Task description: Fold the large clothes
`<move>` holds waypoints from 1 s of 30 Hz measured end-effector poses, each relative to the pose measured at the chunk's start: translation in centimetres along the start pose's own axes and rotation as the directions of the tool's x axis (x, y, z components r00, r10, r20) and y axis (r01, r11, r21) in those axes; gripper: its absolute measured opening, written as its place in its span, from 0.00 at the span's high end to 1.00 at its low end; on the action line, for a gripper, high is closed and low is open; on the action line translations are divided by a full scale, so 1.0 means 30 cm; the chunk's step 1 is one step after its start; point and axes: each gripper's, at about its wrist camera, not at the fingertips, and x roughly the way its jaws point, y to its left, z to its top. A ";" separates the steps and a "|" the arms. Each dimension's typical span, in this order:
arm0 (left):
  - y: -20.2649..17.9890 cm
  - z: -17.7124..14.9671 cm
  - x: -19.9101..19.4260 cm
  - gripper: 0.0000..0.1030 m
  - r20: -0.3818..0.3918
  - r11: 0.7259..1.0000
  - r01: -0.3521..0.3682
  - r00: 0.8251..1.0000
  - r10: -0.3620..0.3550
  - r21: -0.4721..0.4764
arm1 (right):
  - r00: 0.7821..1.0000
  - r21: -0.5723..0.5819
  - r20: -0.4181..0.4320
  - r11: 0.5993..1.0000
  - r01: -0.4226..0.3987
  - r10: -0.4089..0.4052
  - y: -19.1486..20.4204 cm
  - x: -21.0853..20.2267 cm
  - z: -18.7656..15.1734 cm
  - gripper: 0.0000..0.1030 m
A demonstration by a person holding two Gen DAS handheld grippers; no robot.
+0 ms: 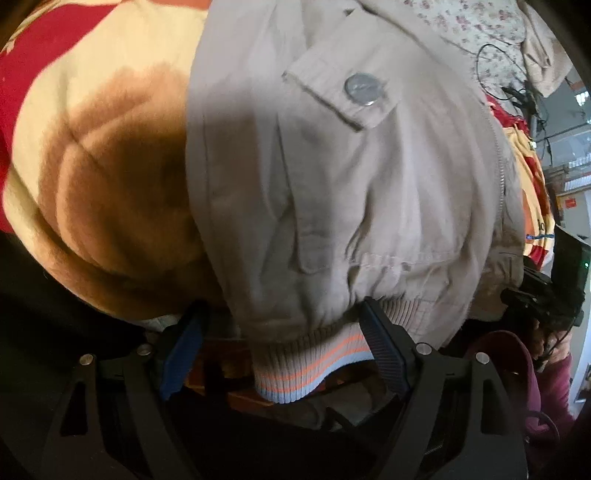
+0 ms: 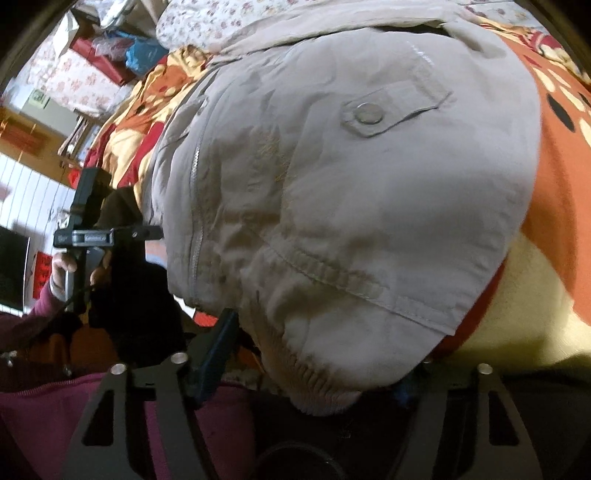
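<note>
- Jacket (image 1: 332, 192), beige and zipped, lies spread on a red-and-orange fleece blanket (image 1: 99, 155), its ribbed hem (image 1: 306, 369) nearest both cameras.
- Left gripper (image 1: 284, 354) and right gripper (image 2: 314, 369) each stand spread wide around the hem, neither clamped.
- Likely step: seizing the hem corners; next, close both and lift evenly.
- Far off: floral bedding (image 2: 199, 22), cluttered room.

Right wrist view: jacket (image 2: 351, 206) hem covers the right hand-held gripper (image 2: 314, 365)'s right finger; only the left blue pad (image 2: 216, 363) shows.

Left wrist view: ribbed hem (image 1: 306, 365) hangs between the fingers (image 1: 384, 354); contact unclear. Jacket collar is cut off at the top edge. Blanket (image 1: 103, 155) print is blurred.
</note>
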 end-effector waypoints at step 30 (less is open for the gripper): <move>-0.108 -0.013 -0.448 0.91 0.418 0.985 0.055 0.901 -0.120 0.165 | 0.922 0.043 0.363 0.986 -0.161 0.135 0.102 -0.297 0.000 0.88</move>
